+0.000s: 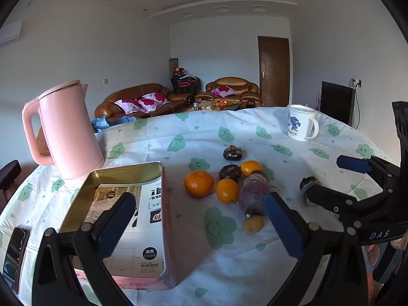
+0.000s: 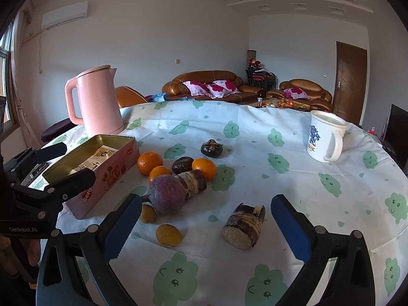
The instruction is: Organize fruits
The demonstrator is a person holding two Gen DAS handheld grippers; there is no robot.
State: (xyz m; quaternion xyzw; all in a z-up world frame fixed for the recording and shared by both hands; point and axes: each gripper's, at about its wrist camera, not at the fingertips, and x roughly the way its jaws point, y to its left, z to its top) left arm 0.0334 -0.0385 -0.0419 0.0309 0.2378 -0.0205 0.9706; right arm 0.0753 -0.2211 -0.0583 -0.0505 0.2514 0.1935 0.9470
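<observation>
On a cloud-print tablecloth (image 2: 255,132), an open pink tin (image 2: 97,168) sits left of the right gripper (image 2: 206,219), whose blue fingers gape wide around nothing; the left gripper (image 1: 201,224) likewise hangs open and empty, one finger over the tin. Ahead cluster a purple fruit (image 2: 167,196), three oranges (image 2: 149,163) and, between the right fingers, a cut stalk piece (image 2: 244,227).

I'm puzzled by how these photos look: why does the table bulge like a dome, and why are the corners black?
Both views come through fisheye lenses: in the left wrist view the tablecloth edge curves and the corners go black; in the right wrist view the pink kettle leans, and daylight from the left window leaves soft shadows.
</observation>
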